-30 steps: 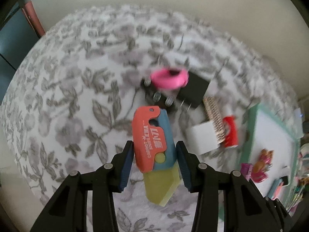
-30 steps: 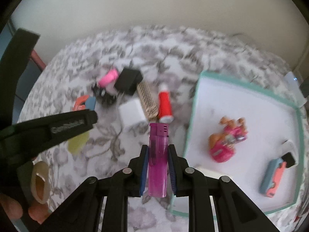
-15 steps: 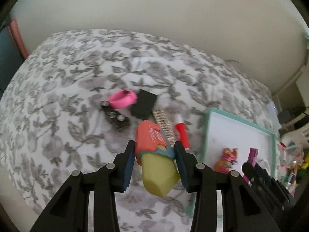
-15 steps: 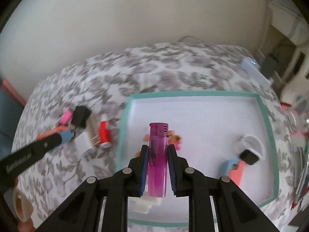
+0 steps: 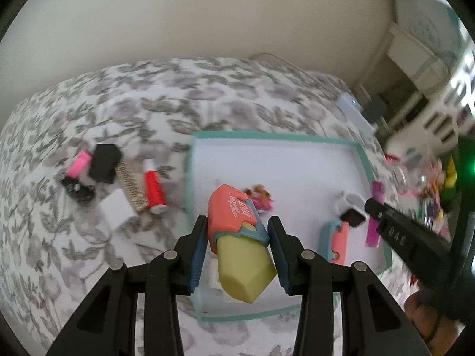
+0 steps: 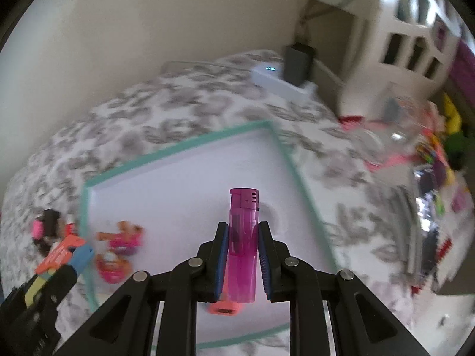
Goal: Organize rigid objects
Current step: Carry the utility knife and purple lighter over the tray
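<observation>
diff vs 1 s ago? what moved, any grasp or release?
Both hand-held grippers swung from the floral cloth toward the teal-rimmed white tray and now hang over it. No grasp or release: the left hand-held gripper keeps the coral, blue and yellow utility cutter, the right hand-held gripper the translucent magenta lighter. The loose items on the cloth and in the tray look unmoved.

Tray (image 5: pixel 366 166) on bedspread (image 5: pixel 148 95), spool (image 5: pixel 154 187) left of tray, figurine (image 6: pixel 124 237) inside tray
</observation>
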`<state>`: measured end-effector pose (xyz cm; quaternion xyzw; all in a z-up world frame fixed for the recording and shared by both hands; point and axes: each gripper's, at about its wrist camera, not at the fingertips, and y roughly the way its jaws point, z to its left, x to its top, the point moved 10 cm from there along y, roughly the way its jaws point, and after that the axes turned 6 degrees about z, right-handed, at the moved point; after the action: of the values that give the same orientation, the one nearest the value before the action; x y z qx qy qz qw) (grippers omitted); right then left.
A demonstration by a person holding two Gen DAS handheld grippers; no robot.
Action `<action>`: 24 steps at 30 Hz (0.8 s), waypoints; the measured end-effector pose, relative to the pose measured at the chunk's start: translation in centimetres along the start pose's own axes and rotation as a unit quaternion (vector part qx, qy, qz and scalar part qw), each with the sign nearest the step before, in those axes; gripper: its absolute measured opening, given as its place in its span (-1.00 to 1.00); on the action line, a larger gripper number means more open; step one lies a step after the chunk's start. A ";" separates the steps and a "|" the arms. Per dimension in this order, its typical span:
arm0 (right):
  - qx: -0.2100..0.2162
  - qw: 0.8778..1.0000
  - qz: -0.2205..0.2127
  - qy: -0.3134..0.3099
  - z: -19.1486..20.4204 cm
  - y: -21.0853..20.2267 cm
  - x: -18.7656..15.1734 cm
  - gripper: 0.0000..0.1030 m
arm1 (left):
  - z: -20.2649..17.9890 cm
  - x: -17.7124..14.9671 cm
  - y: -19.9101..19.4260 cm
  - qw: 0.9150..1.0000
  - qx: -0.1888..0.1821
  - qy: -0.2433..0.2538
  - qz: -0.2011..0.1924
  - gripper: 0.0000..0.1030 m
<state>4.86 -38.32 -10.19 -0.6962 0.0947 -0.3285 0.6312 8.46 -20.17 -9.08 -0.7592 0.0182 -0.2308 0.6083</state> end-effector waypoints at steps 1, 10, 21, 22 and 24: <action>-0.006 1.000 0.002 0.007 -0.7 0.0 0.0 -0.59 | -0.7 -0.2 0.3 1.000 0.000 0.008 0.002 -0.17; -0.035 0.999 0.021 0.033 -3.5 1.0 -0.8 -0.59 | -3.5 -1.8 3.0 0.999 -0.008 0.032 0.034 -0.17; -0.033 0.996 0.075 -0.021 -1.3 3.0 -2.9 -0.59 | -3.8 -2.5 4.6 0.998 0.000 0.034 0.055 -0.17; -0.033 0.996 0.078 -0.023 -1.2 3.1 -3.1 -0.59 | -3.7 -2.5 4.7 0.998 0.001 0.035 0.056 -0.17; -0.031 0.996 0.084 -0.025 -1.2 3.3 -3.3 -0.59 | -3.6 -2.6 5.0 0.998 0.003 0.033 0.058 -0.19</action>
<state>2.61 -38.13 -14.44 -0.7127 0.1475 -0.2537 0.6371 6.08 -24.00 -14.01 -0.7470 0.0814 -0.2202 0.6220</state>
